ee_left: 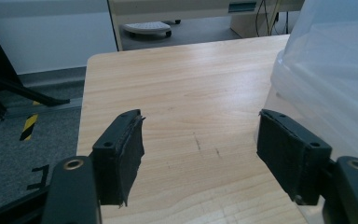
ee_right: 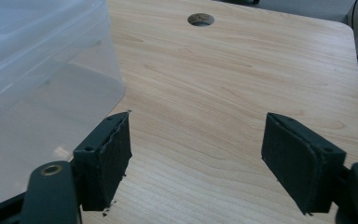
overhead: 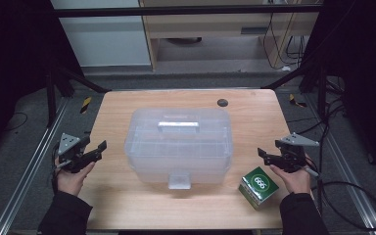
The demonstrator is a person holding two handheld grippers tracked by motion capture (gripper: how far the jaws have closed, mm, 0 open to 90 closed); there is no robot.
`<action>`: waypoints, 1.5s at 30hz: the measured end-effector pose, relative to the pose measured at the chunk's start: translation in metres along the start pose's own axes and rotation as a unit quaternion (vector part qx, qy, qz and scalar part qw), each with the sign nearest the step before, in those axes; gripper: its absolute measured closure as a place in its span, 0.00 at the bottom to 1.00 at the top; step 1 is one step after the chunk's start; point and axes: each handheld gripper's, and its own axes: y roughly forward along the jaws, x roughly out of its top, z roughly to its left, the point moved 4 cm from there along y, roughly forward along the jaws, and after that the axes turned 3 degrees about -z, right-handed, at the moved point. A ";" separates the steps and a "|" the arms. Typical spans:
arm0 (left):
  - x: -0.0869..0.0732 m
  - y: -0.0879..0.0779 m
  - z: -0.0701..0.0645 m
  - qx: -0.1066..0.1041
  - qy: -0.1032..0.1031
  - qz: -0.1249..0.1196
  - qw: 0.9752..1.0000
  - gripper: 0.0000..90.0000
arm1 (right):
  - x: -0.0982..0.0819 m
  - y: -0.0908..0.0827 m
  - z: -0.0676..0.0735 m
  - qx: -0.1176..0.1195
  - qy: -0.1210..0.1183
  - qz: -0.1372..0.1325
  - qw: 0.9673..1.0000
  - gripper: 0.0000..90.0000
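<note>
**Mia:** Where is the big see-through box sitting?

**Ben:** The clear plastic storage box (overhead: 178, 145) is sitting in the middle of the wooden table (overhead: 127, 205). Its lid is on, with a handle (overhead: 178, 126) lying on top and a latch (overhead: 179, 181) hanging down on the near side.

**Mia:** What is the left gripper doing?

**Ben:** The left gripper (overhead: 94, 149) is hanging over the left edge of the table, and a hand is holding it. Its jaws are standing wide apart with nothing between them. In the left gripper view (ee_left: 200, 140) the box (ee_left: 331, 70) is showing at the right, ahead of the jaws and off to that side. It is not between them. Only bare wood is lying in the gap.

**Mia:** And the right gripper?

**Ben:** The right gripper (overhead: 266, 155) is hanging near the right edge, with its jaws pointing toward the box. They are spread apart too and pinching nothing. In the right gripper view (ee_right: 198, 154) the box wall (ee_right: 42, 93) is rising at the left, beside the left jaw and outside the gap.

**Mia:** Is anything else lying there?

**Ben:** A small green carton (overhead: 259, 187) is sitting by the near right corner, just beside the right hand (overhead: 293, 178). A round hole (overhead: 222, 102) is showing in the table behind the box.
</note>
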 end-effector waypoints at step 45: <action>0.114 -0.013 -0.067 -0.142 0.179 0.009 0.974 0.39 | -0.008 0.002 -0.010 -0.025 -0.012 0.031 0.999 0.30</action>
